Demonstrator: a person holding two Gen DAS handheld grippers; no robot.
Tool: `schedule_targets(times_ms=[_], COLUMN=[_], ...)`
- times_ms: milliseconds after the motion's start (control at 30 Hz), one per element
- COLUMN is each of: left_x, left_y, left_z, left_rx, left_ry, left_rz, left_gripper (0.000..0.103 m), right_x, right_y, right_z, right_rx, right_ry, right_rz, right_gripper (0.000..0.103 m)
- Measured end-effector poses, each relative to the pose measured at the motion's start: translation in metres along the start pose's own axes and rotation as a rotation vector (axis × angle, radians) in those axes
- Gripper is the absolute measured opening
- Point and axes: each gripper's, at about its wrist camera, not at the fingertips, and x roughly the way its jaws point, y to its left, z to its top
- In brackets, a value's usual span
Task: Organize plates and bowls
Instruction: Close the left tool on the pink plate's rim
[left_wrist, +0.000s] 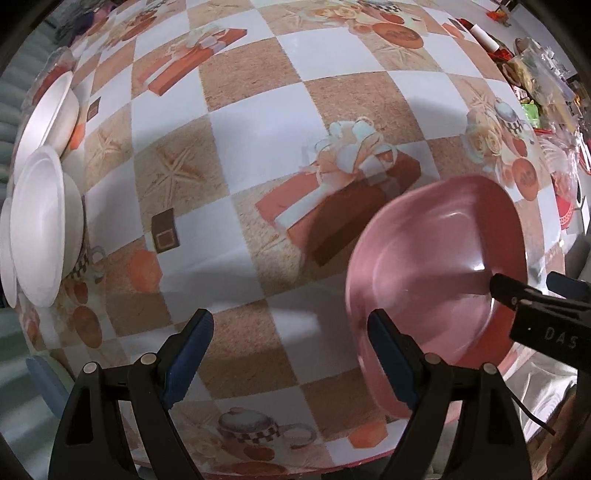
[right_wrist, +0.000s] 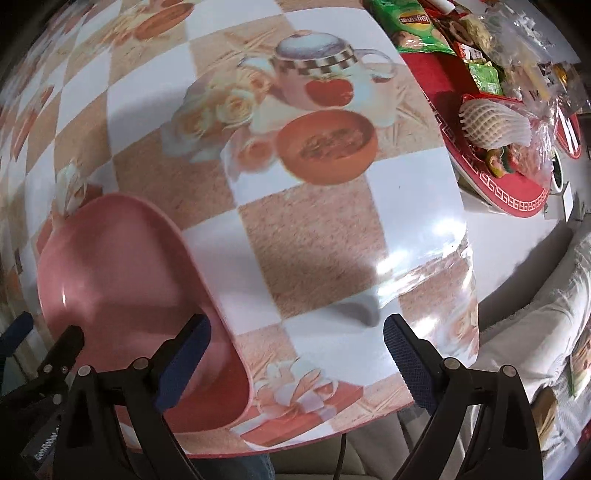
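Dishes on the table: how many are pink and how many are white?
Pink: 1, the pink bowl near the table's front edge.
White: 3 that I can tell, white dishes clustered at the far left edge; stacking may hide more.
Total: 4 dishes.

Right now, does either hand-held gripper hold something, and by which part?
Nothing is clamped. The left hand-held gripper and right hand-held gripper are open, each with one finger over the pink bowl.
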Motion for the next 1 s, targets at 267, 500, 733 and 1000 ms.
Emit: schedule_targets(times_ms=[267, 500, 733, 1000], left_x=[0.017, 0.028, 0.035, 0.038], left_y=[-0.031, -0.027, -0.031, -0.029], left_z=[0.009, 0.007, 0.008, 0.003], left_rx=[-0.018, -0.097, -0.136, -0.156], left_ry=[-0.023, -0.001, -0.004, -0.027], left_rz=[-0.003, -0.043, -0.063, -0.063], left_gripper=[0.094, 0.102, 0.103, 0.103], right_x=[0.003, 0.004, 0.004, 0.003], right_y=[0.001, 0.001, 0.003, 0.005], right_z=[0.001, -0.001, 0.0, 0.001], right_rx=[-0.041, -0.076, -0.087, -0.109], right_ry=[-0.021, -0.05, -0.048, -0.049], right_rz=[0.04, 0.076, 0.084, 0.081], right_gripper=[0.102, 0.103, 0.103, 0.103])
